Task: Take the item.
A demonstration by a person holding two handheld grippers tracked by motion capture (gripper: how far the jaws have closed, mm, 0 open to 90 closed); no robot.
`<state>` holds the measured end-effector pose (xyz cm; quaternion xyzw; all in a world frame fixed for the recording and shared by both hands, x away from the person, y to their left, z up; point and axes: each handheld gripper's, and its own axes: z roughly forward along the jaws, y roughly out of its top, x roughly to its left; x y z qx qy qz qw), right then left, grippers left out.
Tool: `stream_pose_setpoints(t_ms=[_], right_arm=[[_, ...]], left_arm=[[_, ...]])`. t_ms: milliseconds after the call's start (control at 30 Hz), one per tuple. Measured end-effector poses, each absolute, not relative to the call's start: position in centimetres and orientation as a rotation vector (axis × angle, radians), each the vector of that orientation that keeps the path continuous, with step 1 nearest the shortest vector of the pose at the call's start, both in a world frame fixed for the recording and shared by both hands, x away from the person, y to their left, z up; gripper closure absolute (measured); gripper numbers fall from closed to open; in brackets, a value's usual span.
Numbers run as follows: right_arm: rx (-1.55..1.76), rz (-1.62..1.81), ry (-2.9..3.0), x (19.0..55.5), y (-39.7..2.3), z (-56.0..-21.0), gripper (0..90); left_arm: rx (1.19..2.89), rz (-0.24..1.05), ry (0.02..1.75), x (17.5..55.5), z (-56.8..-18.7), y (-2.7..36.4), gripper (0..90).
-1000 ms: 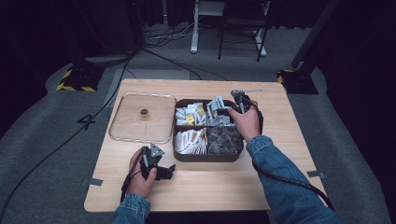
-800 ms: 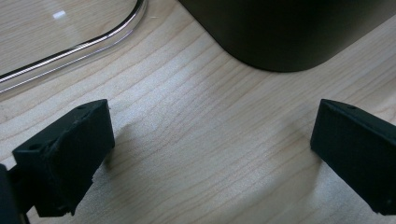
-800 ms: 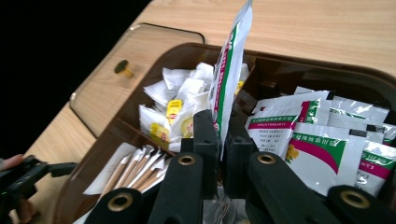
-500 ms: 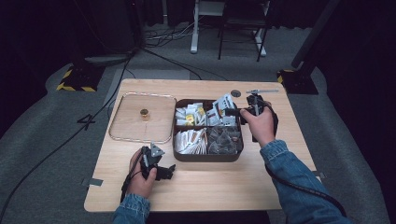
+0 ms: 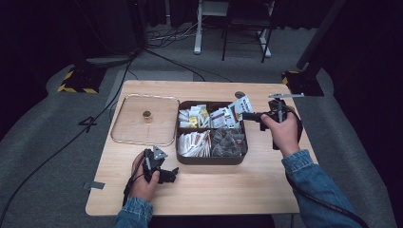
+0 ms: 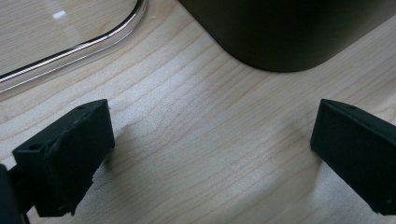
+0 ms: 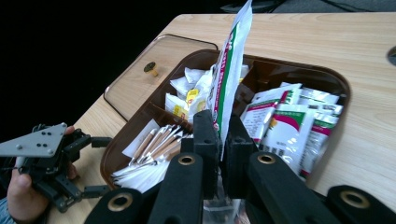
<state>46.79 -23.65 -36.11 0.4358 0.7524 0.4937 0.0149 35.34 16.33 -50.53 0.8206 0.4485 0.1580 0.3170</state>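
A dark brown divided tray (image 5: 209,159) holds several kinds of sachets and packets on the wooden table. My right gripper (image 5: 247,115) hovers over the tray's right edge, shut on a white packet with green and red print (image 5: 241,104). In the right gripper view that white packet (image 7: 229,70) stands upright between the closed jaws (image 7: 219,135), above the tray (image 7: 343,84). My left gripper (image 5: 172,174) rests on the table in front of the tray's left corner, open. In the left gripper view its fingers (image 6: 70,140) stand wide apart over bare wood, with the tray's wall (image 6: 280,32) ahead.
A clear lid with a small gold knob (image 5: 147,114) lies flat left of the tray; its rim (image 6: 79,49) shows in the left gripper view. White stick sachets (image 7: 149,154) and grey pouches (image 5: 227,140) fill the tray's near compartments. Dark floor surrounds the table.
My right gripper has lifted the white packet out of the tray's far right compartment and carried it to the right and upward. The left gripper has stayed put.
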Motion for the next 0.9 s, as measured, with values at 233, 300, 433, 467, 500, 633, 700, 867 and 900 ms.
stream_pose_setpoints(t_ms=[233, 300, 433, 467, 500, 633, 700, 867, 900], right_arm=[[1.350, 1.504, 2.328, 45.1, -26.3, -35.2, 87.2], [1.357, 1.517, 2.323, 44.7, -26.7, -35.2, 87.2], [1.390, 1.579, 2.286, 43.0, -28.3, -35.8, 87.2], [1.387, 1.578, 2.275, 42.6, -28.6, -35.9, 87.2], [1.388, 1.577, 2.272, 42.2, -28.8, -35.9, 87.2], [1.390, 1.546, 2.266, 41.2, -29.6, -36.2, 87.1], [1.402, 1.513, 2.255, 40.8, -30.1, -36.5, 87.2], [1.434, 1.468, 2.265, 41.0, -30.7, -37.4, 87.1], [1.456, 1.434, 2.263, 41.1, -31.1, -38.0, 87.1]], left_arm=[[2.159, 0.416, 1.181, 35.3, -50.5, 16.3, 0.0], [2.159, 0.416, 1.181, 35.3, -50.5, 16.3, 0.0], [2.159, 0.416, 1.181, 35.3, -50.5, 16.3, 0.0], [2.160, 0.416, 1.181, 35.3, -50.5, 16.3, 0.0], [2.159, 0.416, 1.181, 35.3, -50.5, 16.3, 0.0], [2.159, 0.416, 1.181, 35.3, -50.5, 16.3, 0.0], [2.159, 0.416, 1.181, 35.3, -50.5, 16.3, 0.0], [2.159, 0.416, 1.181, 35.3, -50.5, 16.3, 0.0], [2.159, 0.416, 1.181, 35.3, -50.5, 16.3, 0.0]])
